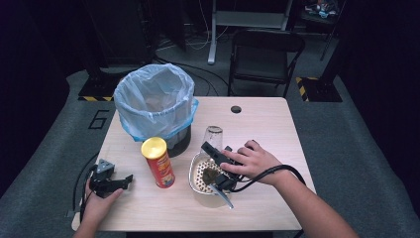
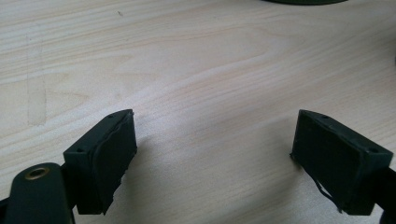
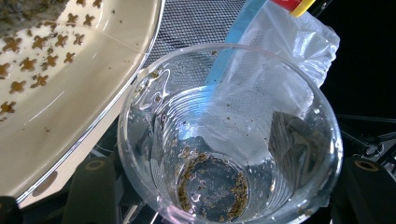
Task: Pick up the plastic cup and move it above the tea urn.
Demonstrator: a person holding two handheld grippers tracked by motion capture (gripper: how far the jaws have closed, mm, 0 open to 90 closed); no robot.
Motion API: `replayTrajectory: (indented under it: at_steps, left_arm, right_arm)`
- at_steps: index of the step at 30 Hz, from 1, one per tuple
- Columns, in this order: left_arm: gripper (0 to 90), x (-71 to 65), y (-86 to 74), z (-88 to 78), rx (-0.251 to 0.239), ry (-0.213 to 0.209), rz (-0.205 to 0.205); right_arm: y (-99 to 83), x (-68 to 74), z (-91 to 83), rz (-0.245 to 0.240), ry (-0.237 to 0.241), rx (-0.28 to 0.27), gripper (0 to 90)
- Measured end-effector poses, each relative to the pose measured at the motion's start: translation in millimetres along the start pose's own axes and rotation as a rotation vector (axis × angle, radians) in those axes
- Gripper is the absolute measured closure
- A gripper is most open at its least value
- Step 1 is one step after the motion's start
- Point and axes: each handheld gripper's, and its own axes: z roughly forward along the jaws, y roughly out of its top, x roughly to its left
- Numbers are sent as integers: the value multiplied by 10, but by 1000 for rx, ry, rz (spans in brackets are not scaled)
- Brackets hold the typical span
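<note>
So the right gripper (image 1: 216,163) is the busy one here. It's pinching a clear plastic cup (image 1: 214,135), and the cup is tipped over on its side with its open mouth facing away toward roughly 12 o'clock on the table, its base back in the claw. In the right gripper view you look straight down into that cup (image 3: 229,140): the two black jaws sit at about 8 and 4 o'clock around its lower wall, pressed against it from either side, and there's a ring of brownish crumbs stuck round the bottom plus droplets on the inside wall.

The cup hangs right over the far rim of a strainer (image 1: 197,171), a pale perforated bowl with dark gunk in its middle and a handle pointing toward 5 o'clock. In the right gripper view the strainer (image 3: 70,70) sits at 10 o'clock of the cup, just beside it, maybe touching, can't say for sure.

The bin with the blue-white bag (image 1: 154,101) is at 10 o'clock from the cup, near it, and the red chip can with the yellow lid (image 1: 158,162) stands upright at 9 o'clock of the strainer.

The left gripper (image 1: 111,181) just rests at the table's (image 1: 262,124) near left edge, jaws spread wide over bare wood, holding nothing, well apart from the cup.
</note>
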Motion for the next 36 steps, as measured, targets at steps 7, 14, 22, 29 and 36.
replayTrajectory:
  at_steps: [7, 14, 22, 29, 36]
  left_arm:
    - [135, 1, 0, 1, -1, 1, 1]
    - [135, 0, 0, 0, 0, 0, 0]
    - [135, 0, 0, 0, 0, 0, 0]
    - [135, 0, 0, 0, 0, 0, 0]
    - [135, 0, 0, 0, 0, 0, 0]
  right_arm:
    - [7, 8, 7, 18, -7, -9, 343]
    - [-38, -67, -2, 56, -23, -23, 343]
    - [-101, -147, -24, 330, -166, 8, 341]
    - [-157, -211, -56, 717, -218, -4, 337]
    - [-318, -359, -112, 1198, -163, -125, 329]
